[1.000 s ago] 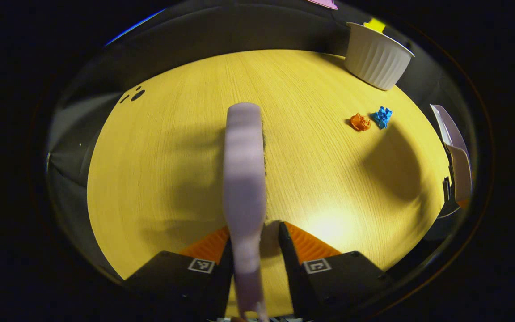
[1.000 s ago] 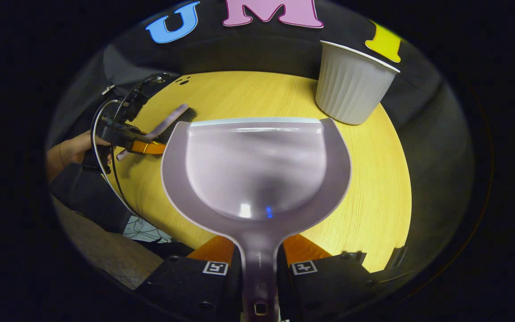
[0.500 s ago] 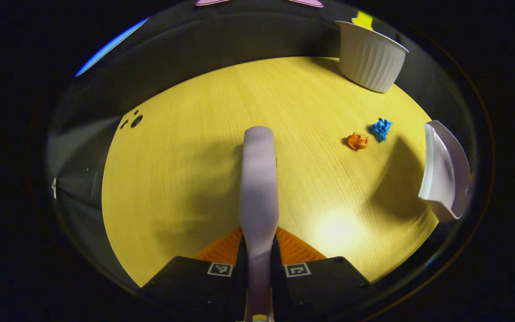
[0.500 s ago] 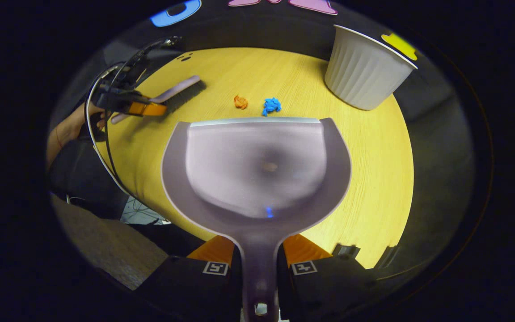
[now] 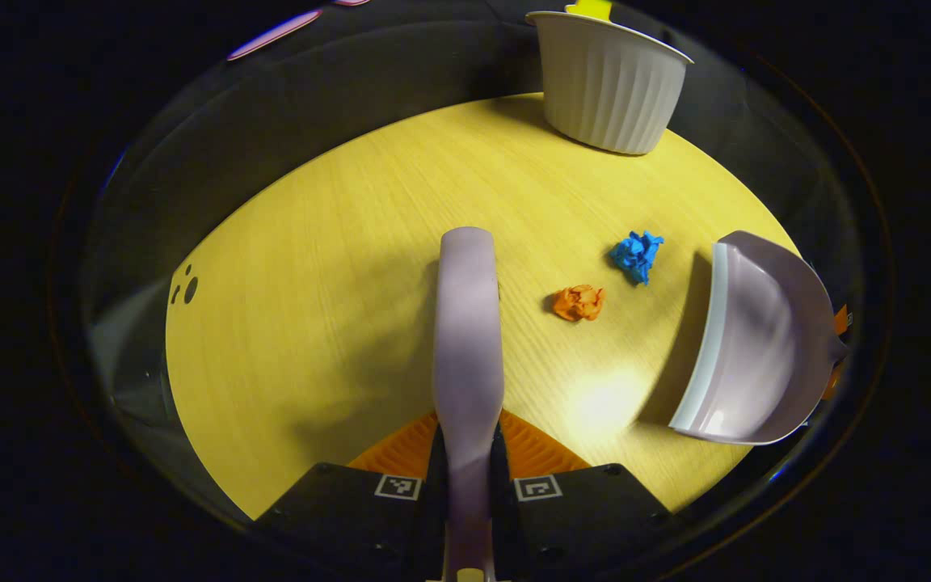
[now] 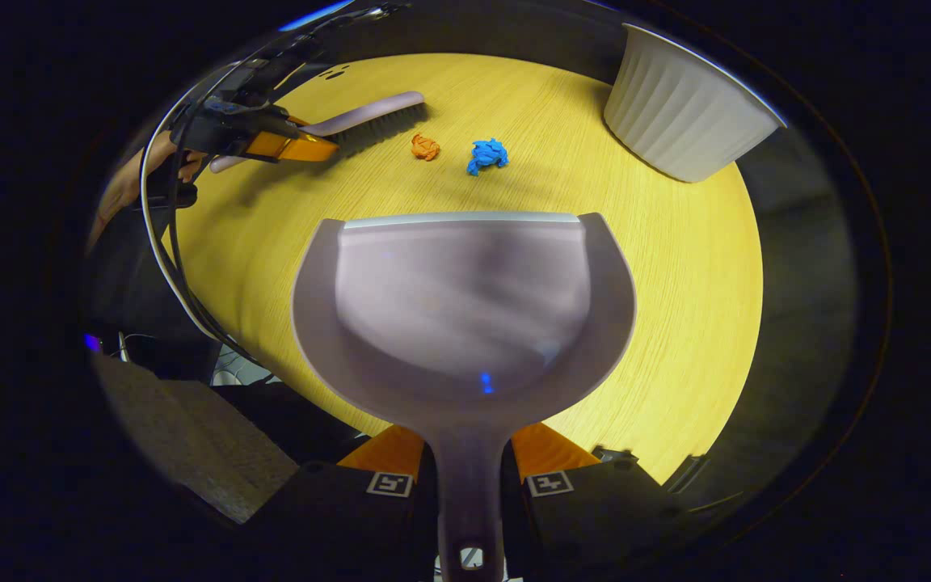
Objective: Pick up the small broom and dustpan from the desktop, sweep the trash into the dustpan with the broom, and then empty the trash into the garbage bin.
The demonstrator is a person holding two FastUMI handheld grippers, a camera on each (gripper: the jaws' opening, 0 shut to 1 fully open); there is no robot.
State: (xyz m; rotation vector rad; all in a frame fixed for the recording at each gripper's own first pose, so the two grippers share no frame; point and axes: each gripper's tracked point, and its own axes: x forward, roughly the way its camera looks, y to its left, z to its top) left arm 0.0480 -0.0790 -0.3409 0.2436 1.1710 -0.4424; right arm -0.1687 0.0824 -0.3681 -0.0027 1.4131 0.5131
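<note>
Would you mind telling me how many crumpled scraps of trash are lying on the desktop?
2. An orange scrap lies just right of the broom, and a blue scrap sits beyond it, nearer the dustpan. The dustpan might hide more.

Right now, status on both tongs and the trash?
Left tongs shut on broom; right tongs shut on dustpan. Orange wad and blue wad on table, between broom and pan. Bin upright beyond. Nothing in the way.

One pale lilac plastic broom, one lilac plastic dustpan, one white ribbed bin, two crumpled paper scraps, one orange, one blue
</note>
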